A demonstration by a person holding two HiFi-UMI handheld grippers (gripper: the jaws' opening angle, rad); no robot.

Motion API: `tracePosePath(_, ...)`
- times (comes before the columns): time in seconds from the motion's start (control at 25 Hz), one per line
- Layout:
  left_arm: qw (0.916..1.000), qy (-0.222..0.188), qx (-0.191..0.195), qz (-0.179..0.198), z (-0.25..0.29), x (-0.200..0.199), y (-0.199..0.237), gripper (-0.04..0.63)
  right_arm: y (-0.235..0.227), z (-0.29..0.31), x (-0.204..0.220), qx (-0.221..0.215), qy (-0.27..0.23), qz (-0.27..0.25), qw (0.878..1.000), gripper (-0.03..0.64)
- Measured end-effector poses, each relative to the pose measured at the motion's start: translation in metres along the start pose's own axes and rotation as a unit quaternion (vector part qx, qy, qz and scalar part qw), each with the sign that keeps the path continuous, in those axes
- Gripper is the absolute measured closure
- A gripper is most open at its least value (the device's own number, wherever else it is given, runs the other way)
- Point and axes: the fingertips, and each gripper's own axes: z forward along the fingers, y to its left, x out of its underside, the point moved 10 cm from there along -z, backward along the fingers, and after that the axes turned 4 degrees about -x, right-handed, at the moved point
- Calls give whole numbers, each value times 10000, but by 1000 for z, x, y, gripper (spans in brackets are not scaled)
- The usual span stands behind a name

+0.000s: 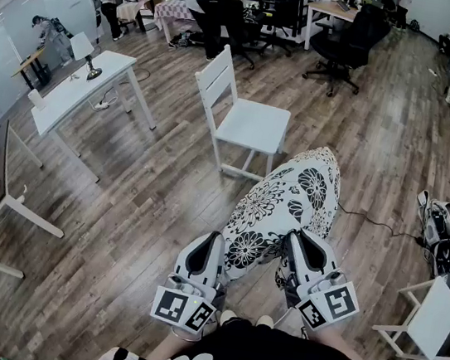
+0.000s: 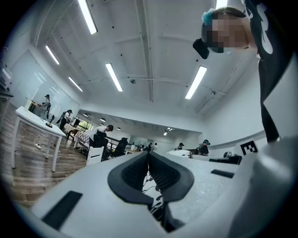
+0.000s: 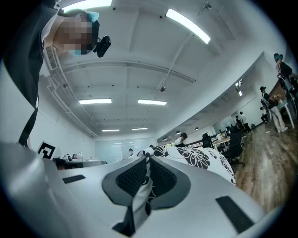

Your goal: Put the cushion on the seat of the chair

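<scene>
From the head view, the patterned cushion (image 1: pixel 284 205) hangs in the air between both claws, held by its near edge above the wooden floor (image 1: pixel 147 197). The left claw (image 1: pixel 214 245) and right claw (image 1: pixel 298 243) each grip a corner. The white chair (image 1: pixel 254 125) stands well ahead with its seat bare, so the carry is the job now: walk in square to the seat, keep both corners level, and lower the far edge first against the backrest. In the left gripper view, the left claw (image 2: pixel 149 162) is pinching a thin fold of printed fabric (image 2: pixel 156 204). That's a slim bite, so no jerking. In the right gripper view, the right claw (image 3: pixel 148 165) is clamped on the cushion (image 3: pixel 200 158) hem, and the body billows out to the right.
</scene>
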Motion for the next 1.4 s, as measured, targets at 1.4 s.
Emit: tracePosePath(1.4, 9994, 159, 236, -185, -29, 7, 57, 589, 55, 20, 31, 238, -369, 29, 9990, 583)
